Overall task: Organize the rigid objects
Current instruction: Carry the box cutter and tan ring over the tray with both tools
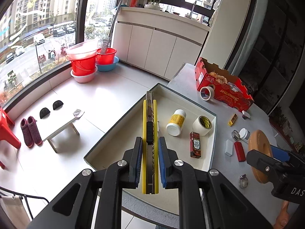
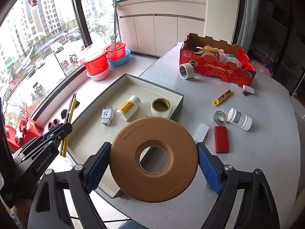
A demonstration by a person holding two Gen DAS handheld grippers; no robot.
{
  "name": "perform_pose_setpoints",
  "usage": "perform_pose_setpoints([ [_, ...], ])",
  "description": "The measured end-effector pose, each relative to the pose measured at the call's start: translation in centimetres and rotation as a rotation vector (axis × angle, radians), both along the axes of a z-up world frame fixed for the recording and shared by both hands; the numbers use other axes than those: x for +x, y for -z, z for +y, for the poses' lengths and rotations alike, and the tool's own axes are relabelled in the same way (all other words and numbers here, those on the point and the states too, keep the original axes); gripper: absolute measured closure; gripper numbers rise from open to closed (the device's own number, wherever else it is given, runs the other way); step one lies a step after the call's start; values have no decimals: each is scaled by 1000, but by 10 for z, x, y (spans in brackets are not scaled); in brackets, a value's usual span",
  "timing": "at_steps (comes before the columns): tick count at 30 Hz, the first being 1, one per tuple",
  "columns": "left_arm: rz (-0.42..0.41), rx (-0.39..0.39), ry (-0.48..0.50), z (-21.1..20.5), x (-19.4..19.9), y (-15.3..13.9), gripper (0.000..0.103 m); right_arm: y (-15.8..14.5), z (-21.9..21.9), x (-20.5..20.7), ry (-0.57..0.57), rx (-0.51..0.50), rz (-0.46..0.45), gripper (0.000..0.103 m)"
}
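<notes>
Over the open tray (image 1: 118, 118) at the edge of the grey table (image 2: 257, 152), the left gripper (image 1: 150, 160) is clamping a yellow utility knife (image 1: 150, 133) narrowly between its blue pads, the blade end pointing away along the fingers. Just to its right, the right gripper (image 2: 153, 164) is holding a tan ring-shaped disc (image 2: 152, 189) with its jaws spread wide against the disc's rim, above the tray's near corner and the table edge. Inside the tray are lying a white pill bottle (image 2: 128, 107), a roll of tape (image 2: 160, 106), a white plug adapter (image 2: 107, 116) and a small red box (image 1: 195, 145). On the table beside the tray are sitting a red lighter (image 2: 221, 139), a white eraser-like block (image 2: 201, 133), a metal hose clamp (image 2: 219, 117), a second white jar (image 2: 239, 119) and a small yellow blade case (image 2: 222, 97). Farther back, another tape roll (image 2: 186, 71) is leaning against a red cardboard box (image 2: 217, 66)
</notes>
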State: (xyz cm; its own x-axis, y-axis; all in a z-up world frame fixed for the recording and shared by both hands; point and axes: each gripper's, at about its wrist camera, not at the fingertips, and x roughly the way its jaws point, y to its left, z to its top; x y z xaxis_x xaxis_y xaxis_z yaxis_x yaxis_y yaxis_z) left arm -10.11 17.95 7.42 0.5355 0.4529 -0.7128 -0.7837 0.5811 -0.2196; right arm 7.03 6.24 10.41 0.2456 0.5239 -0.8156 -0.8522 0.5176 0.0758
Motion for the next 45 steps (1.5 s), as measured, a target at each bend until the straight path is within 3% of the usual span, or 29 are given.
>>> perform_pose_setpoints([
  [28,110,-12,19,23,34,25,86,15,42,23,-9,15,64,15],
  [45,194,-31,34,30,55,53,86,51,71,25,-42,-44,114,15],
])
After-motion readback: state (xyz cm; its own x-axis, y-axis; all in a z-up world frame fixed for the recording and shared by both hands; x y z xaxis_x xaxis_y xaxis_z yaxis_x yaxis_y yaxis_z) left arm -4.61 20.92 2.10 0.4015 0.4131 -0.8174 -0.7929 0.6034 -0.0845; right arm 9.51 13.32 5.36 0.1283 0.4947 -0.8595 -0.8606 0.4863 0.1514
